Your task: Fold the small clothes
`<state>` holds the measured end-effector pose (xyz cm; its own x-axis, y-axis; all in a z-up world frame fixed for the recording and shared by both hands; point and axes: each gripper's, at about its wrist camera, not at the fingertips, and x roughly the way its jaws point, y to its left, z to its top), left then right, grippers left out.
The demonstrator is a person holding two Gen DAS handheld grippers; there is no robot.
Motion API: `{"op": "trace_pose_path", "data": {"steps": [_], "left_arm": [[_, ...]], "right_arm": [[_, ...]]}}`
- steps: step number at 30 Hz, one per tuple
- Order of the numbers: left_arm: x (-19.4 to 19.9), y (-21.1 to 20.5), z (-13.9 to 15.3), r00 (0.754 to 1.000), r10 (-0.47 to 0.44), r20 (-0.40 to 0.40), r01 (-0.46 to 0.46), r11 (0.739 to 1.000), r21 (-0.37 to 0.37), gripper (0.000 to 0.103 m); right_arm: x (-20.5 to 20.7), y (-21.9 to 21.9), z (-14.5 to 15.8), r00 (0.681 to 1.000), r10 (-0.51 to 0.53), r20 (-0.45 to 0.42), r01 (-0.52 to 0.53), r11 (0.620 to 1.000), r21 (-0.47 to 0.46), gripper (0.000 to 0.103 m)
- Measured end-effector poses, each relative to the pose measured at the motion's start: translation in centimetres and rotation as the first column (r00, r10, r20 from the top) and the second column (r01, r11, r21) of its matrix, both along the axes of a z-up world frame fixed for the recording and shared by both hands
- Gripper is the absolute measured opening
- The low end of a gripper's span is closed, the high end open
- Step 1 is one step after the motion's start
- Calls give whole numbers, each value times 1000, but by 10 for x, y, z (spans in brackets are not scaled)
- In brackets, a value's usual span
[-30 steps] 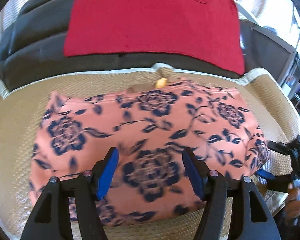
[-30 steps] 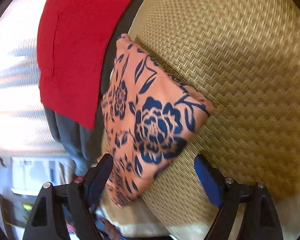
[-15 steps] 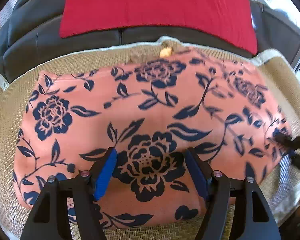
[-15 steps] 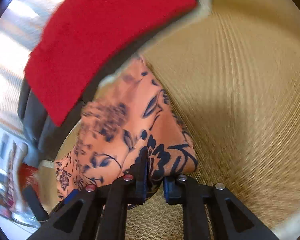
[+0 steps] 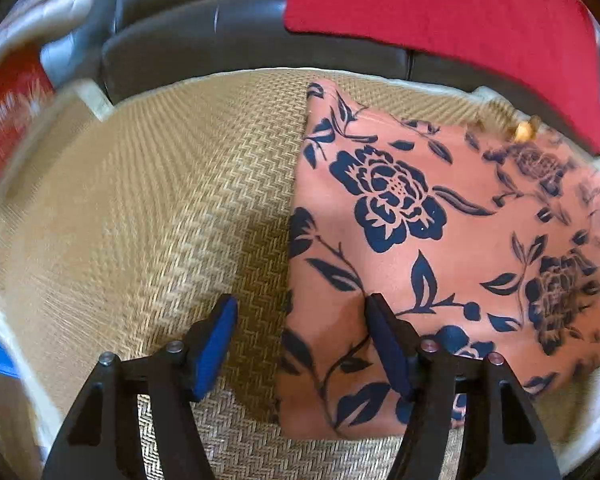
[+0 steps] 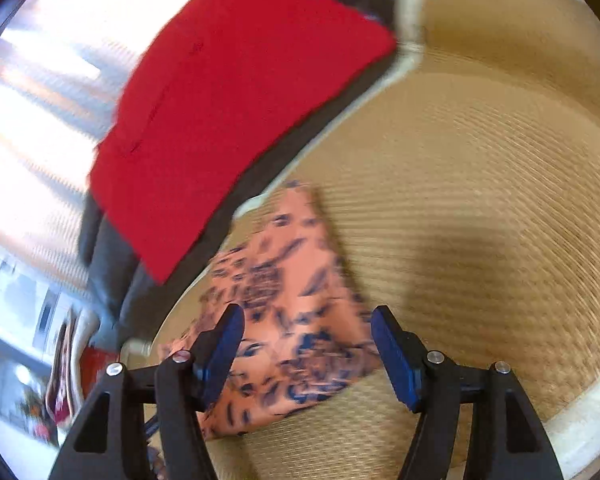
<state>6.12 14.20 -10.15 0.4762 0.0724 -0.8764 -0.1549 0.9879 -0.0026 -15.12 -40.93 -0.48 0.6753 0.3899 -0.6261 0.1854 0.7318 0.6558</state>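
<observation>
Right wrist: jaws newly off garment (image 6: pixel 284 320)

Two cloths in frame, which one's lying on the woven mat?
The salmon floral garment, folded flat on the woven mat. The plain red cloth hangs over the dark sofa back instead.

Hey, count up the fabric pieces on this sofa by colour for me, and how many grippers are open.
Pink floral garment: 1, folded on the woven mat
Red cloth: 1, draped over the dark sofa back
Open grippers: 2, the left gripper and the right gripper
Total: 2 fabric pieces, 2 grippers
</observation>
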Motion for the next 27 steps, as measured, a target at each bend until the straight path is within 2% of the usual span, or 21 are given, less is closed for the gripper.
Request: {"op": "trace_pose_path", "data": {"steps": [3,6,8,9,11,13,14,15,16,18,21,25,27], "left_arm": [[4,3,18,999,-4,39,4,1000,-10,68],[26,-1,34,996,-31,82,34,999,-33,68],[49,-4,41,993,-59,101,63,997,-38,68],[65,-5,40,993,-65,97,69,997,-31,68],[90,-4,32,995,-64,75,65,998,-14,68],[111,1,21,999,-33,35,32,999,10,68],[119,7,16,1000,-11,22,11,1000,15,68],[125,12,12,1000,7,17,-8,1000,15,68],[132,18,8,1000,23,14,-24,1000,19,68],[138,23,4,1000,24,18,-24,1000,15,69],[143,24,6,999,8,34,-10,999,50,70],[148,36,14,997,68,48,-69,998,15,70],[136,35,28,993,82,81,-84,996,22,70]], "right_arm": [[16,21,7,995,102,-3,-102,995,-10,70],[41,43,5,983,182,-18,-182,983,7,70],[77,64,-6,963,266,-41,-265,964,36,70],[90,71,-15,961,273,-51,-270,962,45,70],[126,82,-32,932,351,-90,-340,933,121,72],[151,82,-46,932,341,-119,-319,932,171,72],[169,83,-58,920,367,-138,-338,921,196,72],[179,85,-66,917,371,-148,-338,918,206,72],[193,75,-77,934,312,-175,-278,941,192,73],[214,63,-91,944,275,-180,-244,953,180,71],[233,32,-112,968,174,-182,-118,952,281,71],[230,18,-104,980,109,-169,-68,970,233,71],[214,18,-90,982,99,-161,-69,980,186,71]]}}
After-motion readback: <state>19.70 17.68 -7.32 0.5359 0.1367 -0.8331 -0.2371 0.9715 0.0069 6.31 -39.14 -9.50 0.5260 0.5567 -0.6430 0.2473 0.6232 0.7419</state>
